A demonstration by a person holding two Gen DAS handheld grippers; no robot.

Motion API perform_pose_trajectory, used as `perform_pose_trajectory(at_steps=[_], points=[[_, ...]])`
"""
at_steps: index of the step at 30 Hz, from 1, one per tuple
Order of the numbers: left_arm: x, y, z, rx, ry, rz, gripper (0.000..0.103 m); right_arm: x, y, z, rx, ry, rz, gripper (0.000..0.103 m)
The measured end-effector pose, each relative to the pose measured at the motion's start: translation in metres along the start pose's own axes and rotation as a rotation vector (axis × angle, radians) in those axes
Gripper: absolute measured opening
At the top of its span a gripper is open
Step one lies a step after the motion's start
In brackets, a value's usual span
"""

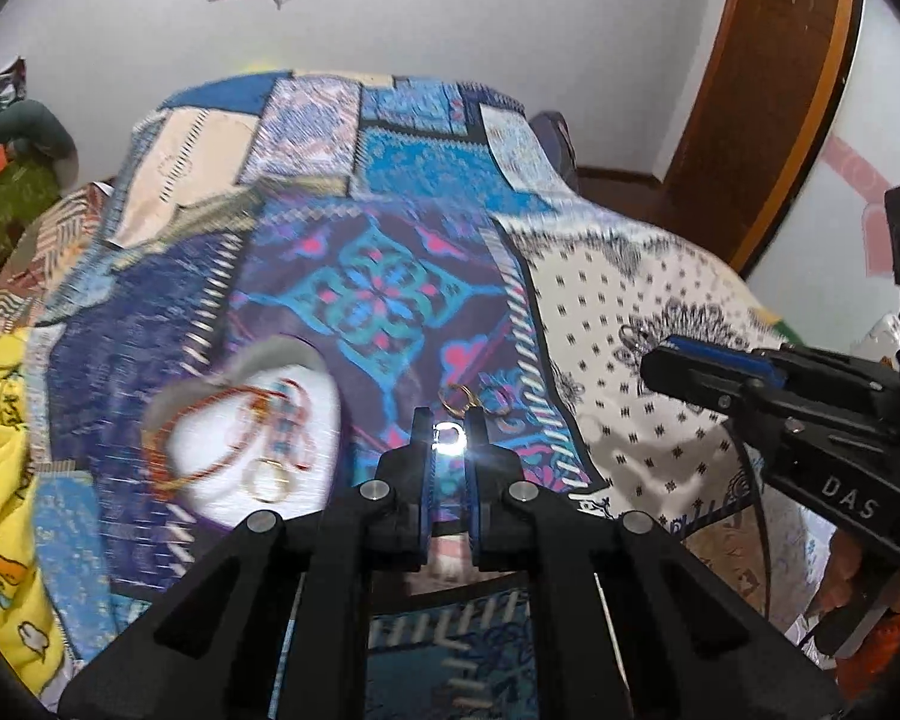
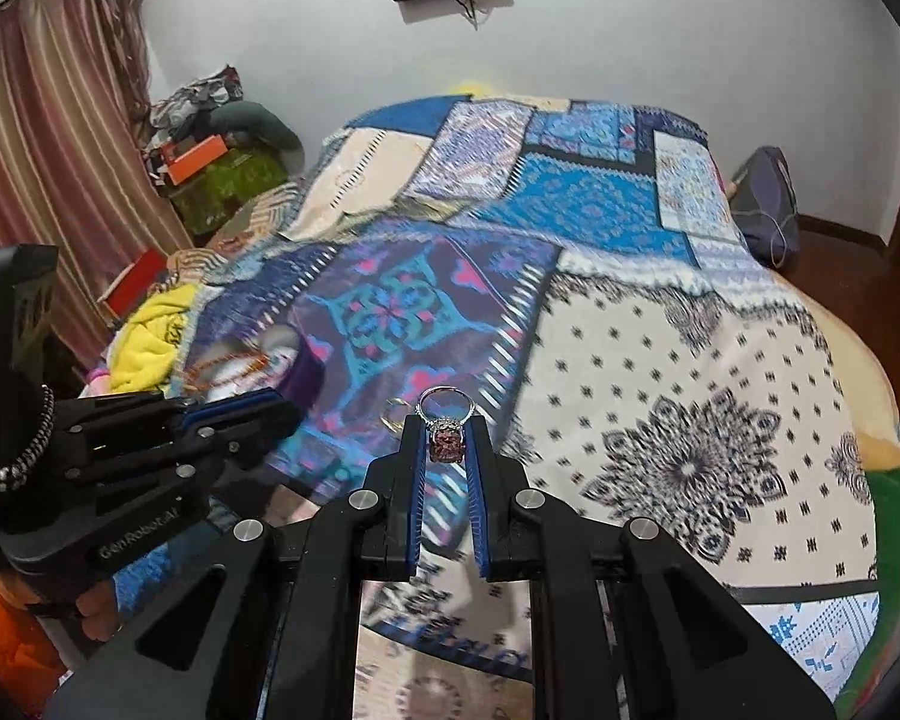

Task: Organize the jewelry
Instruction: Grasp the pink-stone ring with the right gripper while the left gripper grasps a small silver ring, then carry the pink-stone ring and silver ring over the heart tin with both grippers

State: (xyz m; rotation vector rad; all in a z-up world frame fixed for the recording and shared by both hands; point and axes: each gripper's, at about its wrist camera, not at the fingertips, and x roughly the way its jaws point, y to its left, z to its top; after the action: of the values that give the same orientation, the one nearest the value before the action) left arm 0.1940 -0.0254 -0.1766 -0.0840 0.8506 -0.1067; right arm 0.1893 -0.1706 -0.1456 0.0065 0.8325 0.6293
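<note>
From the left wrist we've got the left gripper point(image 1: 448, 427) clamped on a small shiny piece point(image 1: 447, 435), too glared to identify, above the patchwork bedspread point(image 1: 660, 450) beside the white jewelry dish point(image 1: 252, 450). From the right wrist, our right gripper point(image 2: 447, 429) pinches a silver ring point(image 2: 445, 420) with a reddish stone.

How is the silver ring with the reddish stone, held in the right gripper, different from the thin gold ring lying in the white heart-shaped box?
The silver ring with the reddish stone is pinched between the fingers of the right gripper, above the bedspread; the thin gold ring lies loose in the white heart-shaped box. The silver one carries a large stone; the gold one looks plain. Colour differs: silver against gold. Both are round finger rings.
</note>
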Motion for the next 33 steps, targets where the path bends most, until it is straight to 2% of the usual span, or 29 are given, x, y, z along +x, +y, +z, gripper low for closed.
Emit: perform_pose_trajectory(at_steps=[11,20,26,33], points=[[-0.054,0.039,0.013,-0.047,-0.126,0.043,0.008,-0.005,0.041,0.025,-0.048,-0.070,0.054,0.012],[-0.076,0.072,0.016,-0.085,-0.182,0.076,0.008,0.002,0.068,0.040,-0.080,-0.101,0.105,0.012],[-0.070,0.092,0.013,-0.113,-0.172,0.080,0.008,0.014,0.080,0.045,-0.097,-0.094,0.131,0.012],[-0.047,0.106,0.003,-0.134,-0.118,0.052,0.008,0.042,0.092,0.039,-0.114,-0.035,0.153,0.012]])
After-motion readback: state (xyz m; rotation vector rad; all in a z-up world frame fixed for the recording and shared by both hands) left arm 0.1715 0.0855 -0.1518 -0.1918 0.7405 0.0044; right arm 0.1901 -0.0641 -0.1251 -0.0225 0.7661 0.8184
